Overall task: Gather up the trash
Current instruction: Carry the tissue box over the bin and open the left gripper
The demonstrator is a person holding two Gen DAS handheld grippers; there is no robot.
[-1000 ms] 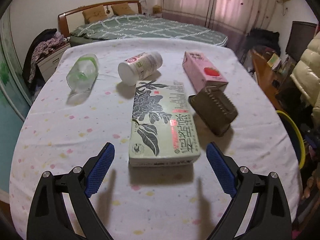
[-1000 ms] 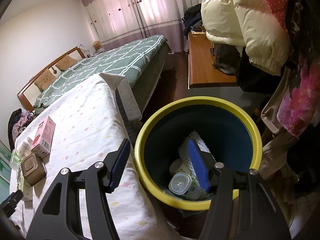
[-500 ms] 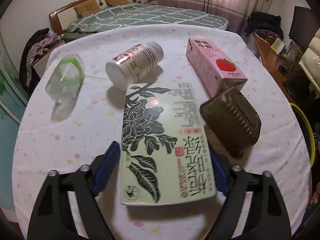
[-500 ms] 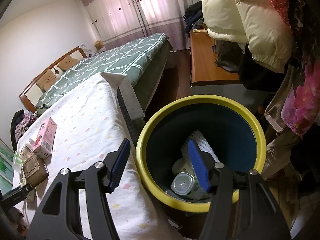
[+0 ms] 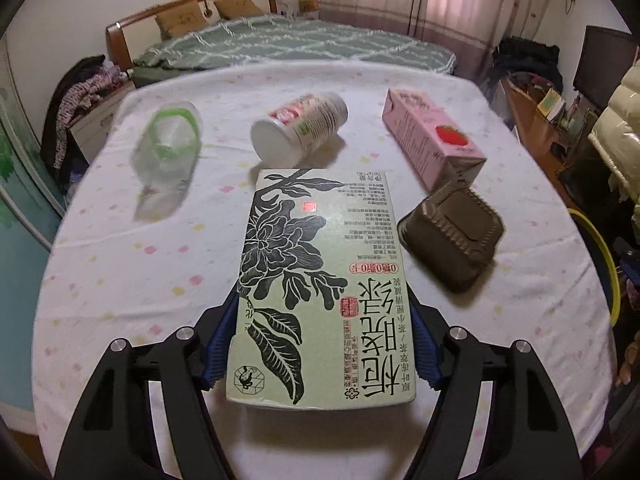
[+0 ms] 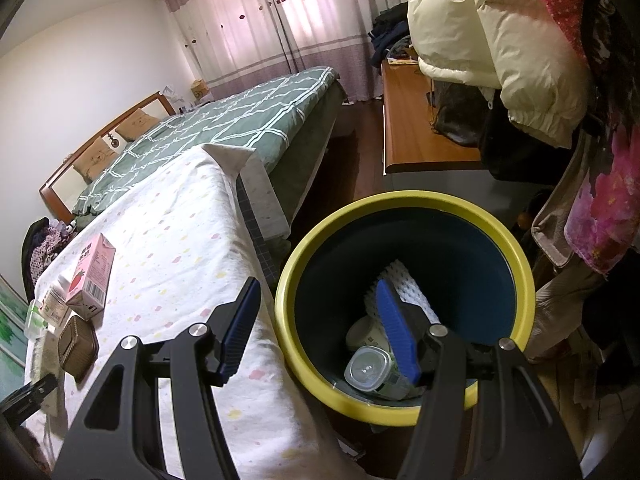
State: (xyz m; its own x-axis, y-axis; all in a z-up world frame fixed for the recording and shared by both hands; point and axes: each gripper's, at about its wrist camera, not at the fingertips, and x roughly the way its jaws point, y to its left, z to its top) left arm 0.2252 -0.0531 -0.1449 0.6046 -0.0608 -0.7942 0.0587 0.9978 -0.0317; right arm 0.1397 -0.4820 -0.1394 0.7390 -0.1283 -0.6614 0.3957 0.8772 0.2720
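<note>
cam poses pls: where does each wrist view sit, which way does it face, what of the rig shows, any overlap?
Left wrist: on the left gripper, low over the table, facing the bed; its blue pads flank the green tea box.
Right wrist: on the right gripper, at the table's edge, looking down into the yellow-rimmed bin; both fingers show, open.
Shared: pink carton, brown tray, the bed.
</note>
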